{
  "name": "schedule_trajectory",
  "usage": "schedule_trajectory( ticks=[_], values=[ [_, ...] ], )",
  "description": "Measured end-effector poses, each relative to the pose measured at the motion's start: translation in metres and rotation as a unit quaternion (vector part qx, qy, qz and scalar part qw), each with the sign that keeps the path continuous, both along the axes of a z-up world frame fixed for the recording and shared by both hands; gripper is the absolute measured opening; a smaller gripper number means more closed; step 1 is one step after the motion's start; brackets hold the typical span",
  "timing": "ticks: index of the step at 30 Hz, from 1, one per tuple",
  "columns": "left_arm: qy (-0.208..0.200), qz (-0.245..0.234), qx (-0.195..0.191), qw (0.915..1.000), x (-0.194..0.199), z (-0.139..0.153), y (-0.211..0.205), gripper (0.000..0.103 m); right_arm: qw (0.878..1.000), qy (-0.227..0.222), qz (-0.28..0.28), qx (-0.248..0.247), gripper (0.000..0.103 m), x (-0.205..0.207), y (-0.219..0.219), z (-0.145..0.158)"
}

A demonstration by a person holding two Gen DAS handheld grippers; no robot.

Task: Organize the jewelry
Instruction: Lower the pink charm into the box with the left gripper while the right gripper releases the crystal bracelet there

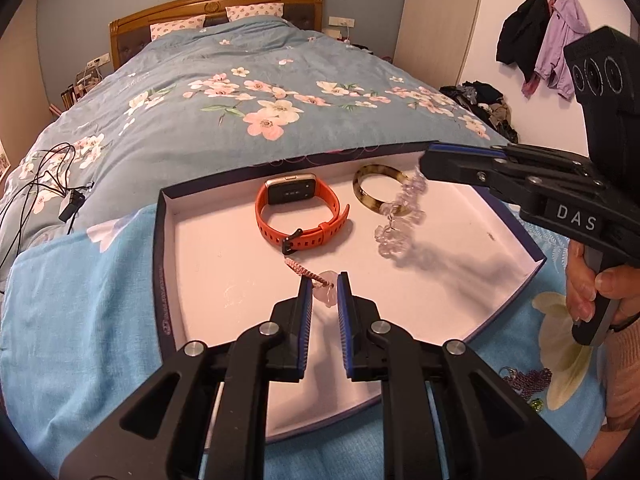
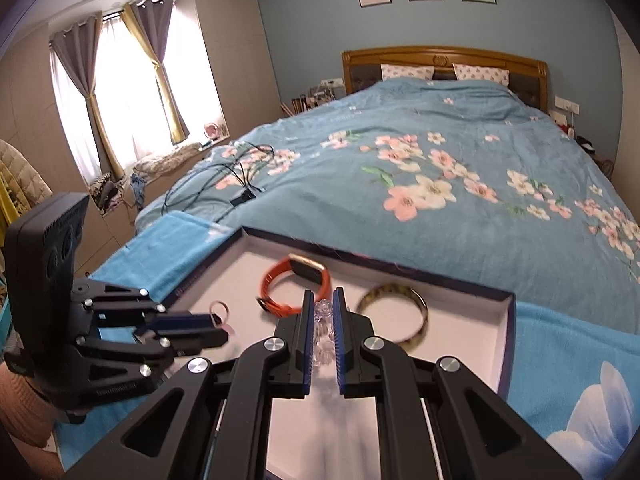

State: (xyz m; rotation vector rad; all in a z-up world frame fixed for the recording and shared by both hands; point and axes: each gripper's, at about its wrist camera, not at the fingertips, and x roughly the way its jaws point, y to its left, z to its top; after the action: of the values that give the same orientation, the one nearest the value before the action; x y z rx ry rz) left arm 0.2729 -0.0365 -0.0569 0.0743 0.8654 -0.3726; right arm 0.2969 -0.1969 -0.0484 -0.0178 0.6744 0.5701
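A shallow white box [image 1: 168, 264] with a dark rim lies on a blue towel on the bed. Inside it are an orange smartwatch [image 1: 298, 210] and a tortoiseshell bangle [image 1: 362, 190]. My left gripper [image 1: 324, 280] is shut on a pink braided cord bracelet [image 1: 326, 298] with a pale pink stone, low over the box's near half. My right gripper [image 2: 322, 294] is shut on a clear crystal bead bracelet [image 2: 323, 320], which dangles [image 1: 400, 216] over the bangle. The right wrist view also shows the watch [image 2: 296, 284], the bangle [image 2: 394, 316] and my left gripper [image 2: 218, 322].
A purple beaded piece [image 1: 528, 378] and a small green item [image 1: 536, 404] lie on the towel right of the box. Black cables with an adapter [image 1: 70, 202] rest on the floral duvet to the left. A person's hand [image 1: 584, 292] grips the right handle.
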Motion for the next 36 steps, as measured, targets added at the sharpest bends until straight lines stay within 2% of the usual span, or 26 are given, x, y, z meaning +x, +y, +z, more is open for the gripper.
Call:
schedule_trajectory(
  ticks=[8,24,28,29,33,36],
  values=[
    [0.024,0.002,-0.003,0.9997,0.017,-0.013,-0.002,0.013,0.999,0.012,-0.013,-0.029,0.008,0.004,-0.013,-0.012],
    [0.054,0.019,-0.012,0.9983,0.042,-0.024,-0.002,0.014,0.997,0.042,-0.036,-0.050,0.008,0.015,-0.021,-0.034],
    [0.049,0.021,-0.019,0.9984,0.041,-0.022,-0.001,0.024,0.997,0.051,-0.044,-0.050,0.010,0.017,-0.024,-0.037],
    [0.046,0.021,-0.019,0.9985,0.040,-0.020,-0.001,0.028,0.996,0.051,-0.045,-0.050,0.012,0.016,-0.025,-0.037],
    [0.032,0.022,-0.024,0.9989,0.031,-0.012,0.002,0.038,0.995,0.051,-0.068,-0.049,0.032,0.014,-0.033,-0.036],
    [0.011,0.028,-0.029,0.9991,0.019,0.000,0.008,0.043,0.995,0.049,-0.080,-0.044,0.032,0.009,-0.040,-0.033]
  ],
)
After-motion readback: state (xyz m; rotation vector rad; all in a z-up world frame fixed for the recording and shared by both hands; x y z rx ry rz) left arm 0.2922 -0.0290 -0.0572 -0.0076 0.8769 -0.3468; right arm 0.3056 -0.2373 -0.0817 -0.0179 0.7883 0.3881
